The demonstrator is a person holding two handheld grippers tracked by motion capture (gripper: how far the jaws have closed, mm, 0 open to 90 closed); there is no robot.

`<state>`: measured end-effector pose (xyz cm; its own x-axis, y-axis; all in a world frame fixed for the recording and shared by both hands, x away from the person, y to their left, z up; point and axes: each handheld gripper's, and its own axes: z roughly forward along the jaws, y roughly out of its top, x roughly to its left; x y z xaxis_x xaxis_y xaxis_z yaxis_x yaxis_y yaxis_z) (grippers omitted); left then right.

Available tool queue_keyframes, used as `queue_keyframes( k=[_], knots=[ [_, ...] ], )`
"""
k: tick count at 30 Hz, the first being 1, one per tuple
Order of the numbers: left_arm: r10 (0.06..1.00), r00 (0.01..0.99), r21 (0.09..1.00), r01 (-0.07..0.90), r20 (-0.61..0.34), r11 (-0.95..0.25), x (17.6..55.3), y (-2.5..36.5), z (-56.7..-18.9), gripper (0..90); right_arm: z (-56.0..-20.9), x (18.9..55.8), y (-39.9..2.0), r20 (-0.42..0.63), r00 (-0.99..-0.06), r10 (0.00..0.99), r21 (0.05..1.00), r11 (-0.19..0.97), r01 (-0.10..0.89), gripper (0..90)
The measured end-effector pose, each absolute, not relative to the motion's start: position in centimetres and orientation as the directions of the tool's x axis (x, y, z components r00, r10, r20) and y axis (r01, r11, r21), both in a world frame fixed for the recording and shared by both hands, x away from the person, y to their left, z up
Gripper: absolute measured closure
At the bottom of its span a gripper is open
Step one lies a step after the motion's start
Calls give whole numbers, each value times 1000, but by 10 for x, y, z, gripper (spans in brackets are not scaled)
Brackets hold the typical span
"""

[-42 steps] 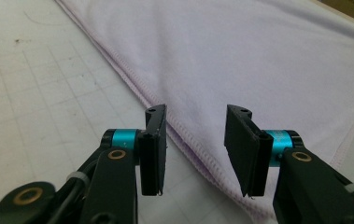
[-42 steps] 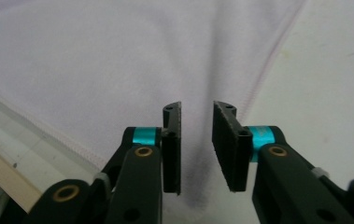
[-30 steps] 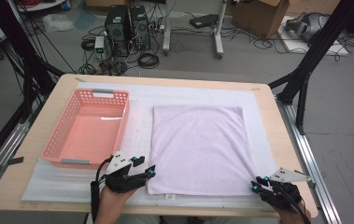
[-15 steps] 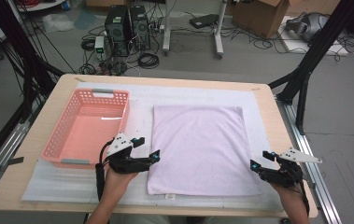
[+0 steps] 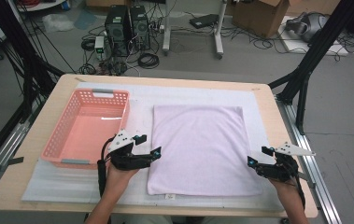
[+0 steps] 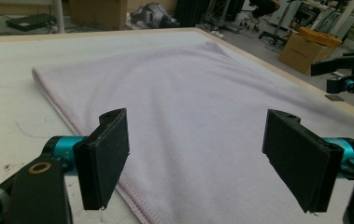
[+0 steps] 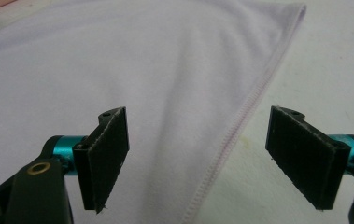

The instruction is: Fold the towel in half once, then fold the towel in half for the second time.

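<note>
The lilac towel (image 5: 201,148) lies flat just right of the pink basket (image 5: 88,128). Both the left gripper (image 5: 149,148) and right gripper (image 5: 254,157) flank its edges — jaws just spread wide, nothing between them. Closing too high would likely pinch one layer only — the fold slips.

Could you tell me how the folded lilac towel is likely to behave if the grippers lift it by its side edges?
The towel lies flat and soft with gentle ripples, so it will probably sag between the left gripper and right gripper rather than stay stiff. Its stitched hem looks layered, so the layers may separate. It seems light and unlikely to slip from the pads.
</note>
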<state>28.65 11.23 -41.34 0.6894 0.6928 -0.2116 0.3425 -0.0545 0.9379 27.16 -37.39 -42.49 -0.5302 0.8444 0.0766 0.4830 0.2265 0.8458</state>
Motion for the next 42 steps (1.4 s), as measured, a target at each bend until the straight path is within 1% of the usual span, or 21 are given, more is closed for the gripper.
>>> queue_keyframes(
  k=[5,15,20,28,35,37,39,42],
  knots=[
    [704,679,939,340,-209,-50,286,115,-413,236,-424,273,-373,78,-532,843,845,228,484,206],
    [705,666,926,377,-245,-34,290,121,-414,233,-426,281,-371,92,-534,841,840,223,495,206],
    [710,654,922,388,-260,-19,296,119,-416,231,-426,285,-369,98,-554,827,849,222,480,205],
    [716,644,919,394,-269,-9,304,118,-404,234,-424,292,-366,110,-571,813,850,221,479,200],
    [731,630,910,413,-262,-31,332,109,-391,235,-418,308,-376,195,-520,831,856,114,504,191],
    [737,618,905,425,-275,-19,345,107,-389,236,-416,316,-378,194,-514,835,853,115,509,191],
    [739,599,889,458,-307,-3,358,107,-391,237,-413,324,-379,201,-500,843,843,112,527,191],
    [761,552,865,501,-341,24,374,107,-396,222,-408,335,-381,183,-489,853,834,128,536,193]
  ],
)
